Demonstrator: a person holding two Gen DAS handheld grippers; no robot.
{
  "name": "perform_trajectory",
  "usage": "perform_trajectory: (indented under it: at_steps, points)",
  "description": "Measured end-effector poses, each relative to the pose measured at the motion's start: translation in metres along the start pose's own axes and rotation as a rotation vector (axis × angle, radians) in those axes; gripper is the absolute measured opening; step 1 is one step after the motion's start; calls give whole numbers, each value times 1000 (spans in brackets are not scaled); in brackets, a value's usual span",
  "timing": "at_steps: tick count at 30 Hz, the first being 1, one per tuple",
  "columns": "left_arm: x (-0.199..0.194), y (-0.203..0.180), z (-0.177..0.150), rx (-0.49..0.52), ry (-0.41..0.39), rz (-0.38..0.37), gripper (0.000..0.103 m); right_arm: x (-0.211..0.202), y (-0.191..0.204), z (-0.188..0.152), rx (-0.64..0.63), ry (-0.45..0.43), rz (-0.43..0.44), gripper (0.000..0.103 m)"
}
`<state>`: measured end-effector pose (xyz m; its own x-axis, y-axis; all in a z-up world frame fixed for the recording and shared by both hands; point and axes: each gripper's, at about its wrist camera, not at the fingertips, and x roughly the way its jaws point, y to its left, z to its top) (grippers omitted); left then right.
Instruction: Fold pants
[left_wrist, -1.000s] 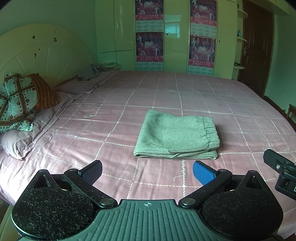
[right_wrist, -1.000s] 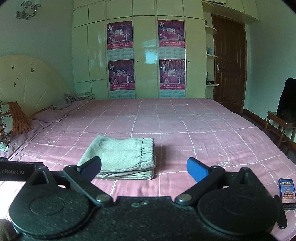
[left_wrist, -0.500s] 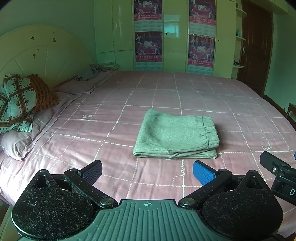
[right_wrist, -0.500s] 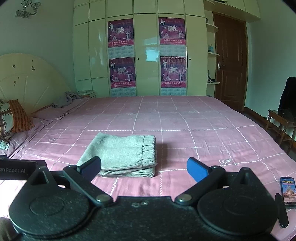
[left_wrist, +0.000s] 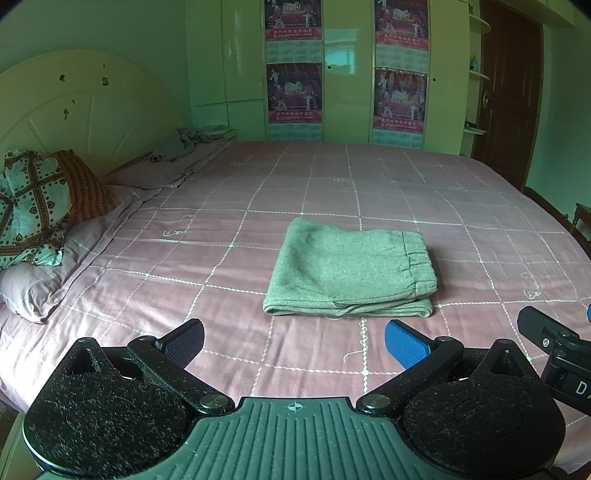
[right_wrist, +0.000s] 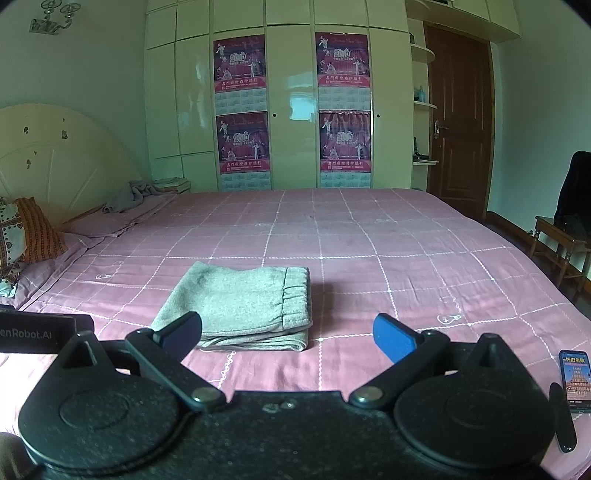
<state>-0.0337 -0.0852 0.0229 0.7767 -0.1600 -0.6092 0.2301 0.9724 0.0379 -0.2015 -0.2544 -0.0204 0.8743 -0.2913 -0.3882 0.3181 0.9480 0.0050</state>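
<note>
grey sweatpants (left_wrist: 351, 267) lying folded mid-bed, long axis crosswise, waistband rightward | left gripper (left_wrist: 293, 341) gaping wide, empty, facing it squarely | right gripper (right_wrist: 288, 336) gaping wide, empty, sitting right of it

Both wrist views low over bed (left_wrist: 221, 240), sharing pants (left_wrist: 351, 266).

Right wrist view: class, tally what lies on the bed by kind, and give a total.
Folded grey pants: 1
Patterned pillows: 2
Crumpled grey cloth by the headboard: 1
Phone: 1
Total: 5
</note>
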Motion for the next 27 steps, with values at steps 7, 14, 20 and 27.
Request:
perform_trajectory:
  at_steps: [7,14,20,27]
  points:
    - [3,-2,2,7,0,-1,103,3,-1,-1,1,5,-2,100]
    - [14,-6,6,14,16,-6,103,8,-3,-2,9,16,-9,100]
    - [22,-10,19,27,10,-14,103,16,-6,-4,20,35,-13,100]
    - [39,-10,28,5,-9,-15,103,30,-5,9,10,33,-13,100]
